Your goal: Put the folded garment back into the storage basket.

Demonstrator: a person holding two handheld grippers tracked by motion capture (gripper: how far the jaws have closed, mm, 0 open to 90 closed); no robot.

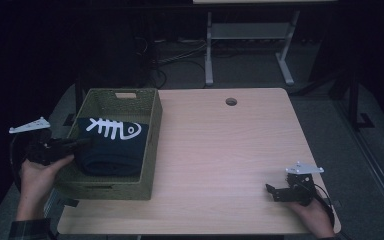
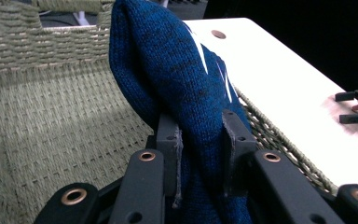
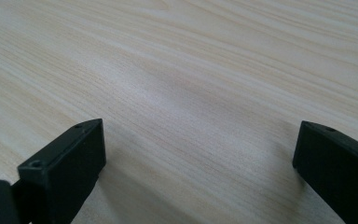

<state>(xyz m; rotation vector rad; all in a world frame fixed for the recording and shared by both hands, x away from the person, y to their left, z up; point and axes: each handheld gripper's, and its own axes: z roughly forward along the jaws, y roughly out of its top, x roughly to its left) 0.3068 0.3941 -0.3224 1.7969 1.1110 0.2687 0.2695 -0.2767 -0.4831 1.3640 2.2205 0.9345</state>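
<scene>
The left claw [image 2: 199, 140] pinched a fold of the blue sweater [image 2: 177, 79] inside the basket [image 2: 51, 116], likely to settle it there. The right claw [image 3: 196, 158] rested wide open and empty on the counter [image 3: 191, 70], kept clear.

One table [image 1: 220, 150] carrying one woven basket [image 1: 150, 150], one folded dark blue knitted garment [image 1: 112, 150] with one white fish-skeleton motif [image 1: 115, 128], and two hand-held tools: left tool [image 1: 87, 142], right tool [image 1: 271, 191].

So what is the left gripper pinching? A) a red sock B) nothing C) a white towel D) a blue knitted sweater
D: in the left gripper view the left gripper has its jaws closed on the blue sweater, over the woven basket.
</scene>
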